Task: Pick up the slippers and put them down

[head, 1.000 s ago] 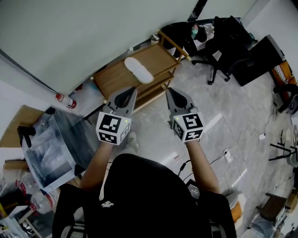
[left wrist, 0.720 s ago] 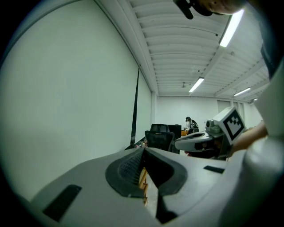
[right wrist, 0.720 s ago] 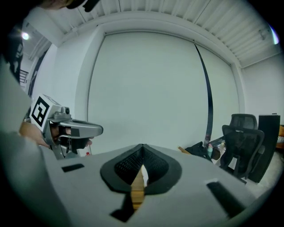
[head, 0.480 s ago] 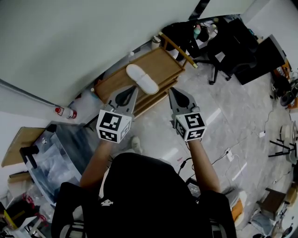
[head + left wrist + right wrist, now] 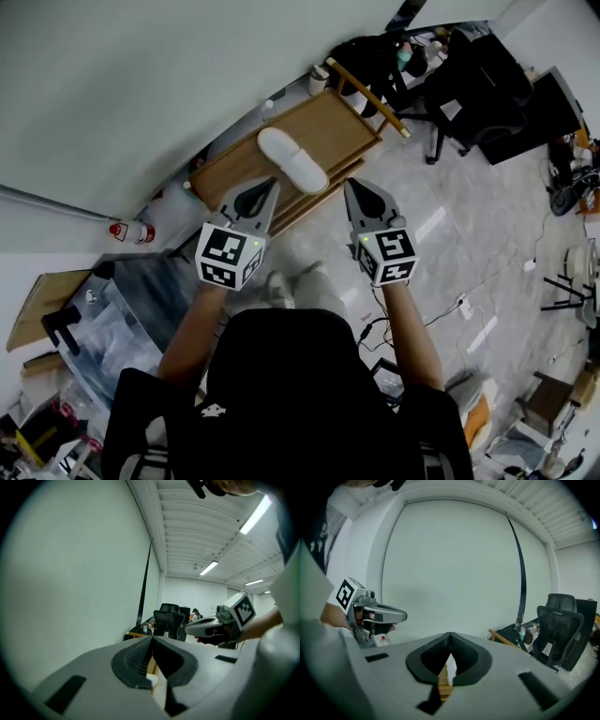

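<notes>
A single white slipper (image 5: 292, 159) lies on the top of a low wooden shelf (image 5: 234, 164) against the wall. My left gripper (image 5: 272, 183) is shut and empty, its tips just short of the slipper's near end. To its right, my right gripper (image 5: 348, 184) is also shut and empty, by the shelf's front corner. In the left gripper view the jaws (image 5: 151, 639) meet, with a sliver of the slipper (image 5: 151, 682) below them. The right gripper view shows the closed jaws (image 5: 451, 634) and a strip of slipper (image 5: 450, 668) behind them. No second slipper is in view.
A black office chair (image 5: 459, 84) and dark bags stand right of the shelf. A clear plastic box (image 5: 112, 319) and a red-capped can (image 5: 129, 232) sit at the left. Cables and a power strip (image 5: 461, 310) lie on the grey floor.
Both grippers have advanced toward the shelf and sunk a little, still shut. The shelf and slipper now lie closer to their tips.
</notes>
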A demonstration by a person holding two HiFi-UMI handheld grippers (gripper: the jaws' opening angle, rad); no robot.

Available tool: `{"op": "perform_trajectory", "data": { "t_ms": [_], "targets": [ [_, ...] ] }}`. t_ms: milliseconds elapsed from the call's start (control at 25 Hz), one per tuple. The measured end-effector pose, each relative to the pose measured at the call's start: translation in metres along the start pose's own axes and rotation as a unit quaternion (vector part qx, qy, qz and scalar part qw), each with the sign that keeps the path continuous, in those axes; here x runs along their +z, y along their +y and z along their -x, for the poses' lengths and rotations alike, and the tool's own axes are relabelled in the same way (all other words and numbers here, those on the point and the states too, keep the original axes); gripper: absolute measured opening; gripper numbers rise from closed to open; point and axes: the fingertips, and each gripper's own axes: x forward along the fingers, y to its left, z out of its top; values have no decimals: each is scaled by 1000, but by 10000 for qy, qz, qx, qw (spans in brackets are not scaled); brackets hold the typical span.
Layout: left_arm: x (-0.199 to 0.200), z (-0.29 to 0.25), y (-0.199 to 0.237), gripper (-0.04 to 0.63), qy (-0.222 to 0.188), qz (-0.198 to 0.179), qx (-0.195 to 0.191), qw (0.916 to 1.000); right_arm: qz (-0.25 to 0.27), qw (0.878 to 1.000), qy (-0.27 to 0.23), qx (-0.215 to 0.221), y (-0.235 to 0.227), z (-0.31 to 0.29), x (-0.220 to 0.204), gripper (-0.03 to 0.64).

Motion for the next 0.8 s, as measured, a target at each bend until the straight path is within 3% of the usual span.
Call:
{"op": "perform_trajectory", "data": {
  "t_ms": [800],
  "targets": [
    [-66,-107,30,6,773,414,309,9957,-298,9964,646,458,-77,-72,-48,-8]
  ]
}}
